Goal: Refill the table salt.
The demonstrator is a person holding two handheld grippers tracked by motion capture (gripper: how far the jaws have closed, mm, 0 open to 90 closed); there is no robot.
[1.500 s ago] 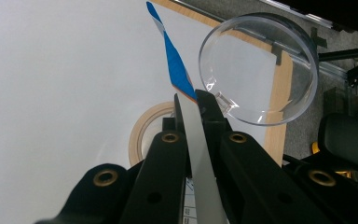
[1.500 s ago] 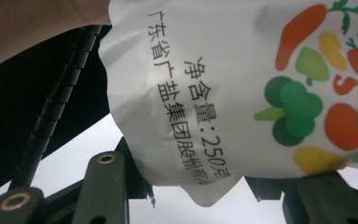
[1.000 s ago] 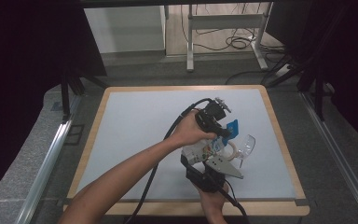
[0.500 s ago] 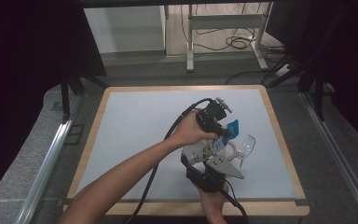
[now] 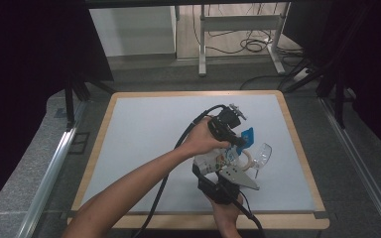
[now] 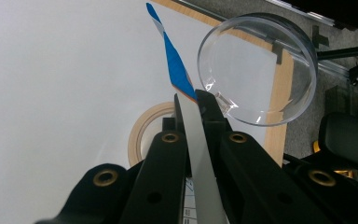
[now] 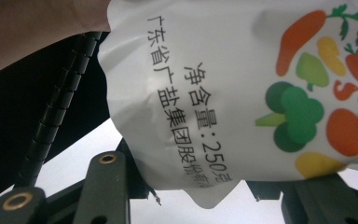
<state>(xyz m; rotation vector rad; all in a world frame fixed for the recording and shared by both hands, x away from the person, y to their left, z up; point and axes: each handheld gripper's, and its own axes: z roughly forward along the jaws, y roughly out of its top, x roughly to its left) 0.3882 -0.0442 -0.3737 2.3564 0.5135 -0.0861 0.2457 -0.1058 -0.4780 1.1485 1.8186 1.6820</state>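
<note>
In the high view, a white printed pouch (image 5: 213, 161) is held up off the grey table top (image 5: 144, 144) between two hand-held tools near the right front of the board. The left gripper (image 5: 238, 139) is brought in from above, and the pouch's blue top edge (image 5: 247, 135) is seen sticking out past its tip. The right gripper (image 5: 223, 174) is held below, close to the person, with the pouch's lower body at its jaws. A clear plastic cup (image 5: 263, 154) and a tan tape ring (image 5: 242, 158) lie on the table just beside the pouch.

In the left gripper view, the jaws are seen pressed together on the pouch's flat seal strip (image 6: 196, 135), which is pinched between them; the blue edge (image 6: 175, 70) rises beyond the tips. The clear cup (image 6: 258, 70) lies near on its side, and the tape ring (image 6: 147, 130) is below.

In the right gripper view, the pouch (image 7: 242, 93), printed with vegetables and black characters, is shown bulging between the jaws, which are set half apart around its body; a firm grip on it is judged likely, though the pads themselves are hidden.

The step in hand is judged to be opening the pouch at its top. The seal should be kept pinched close to the edge, the body steadied without being crushed, and the mouth kept up and clear of the cup so nothing is spilled.
</note>
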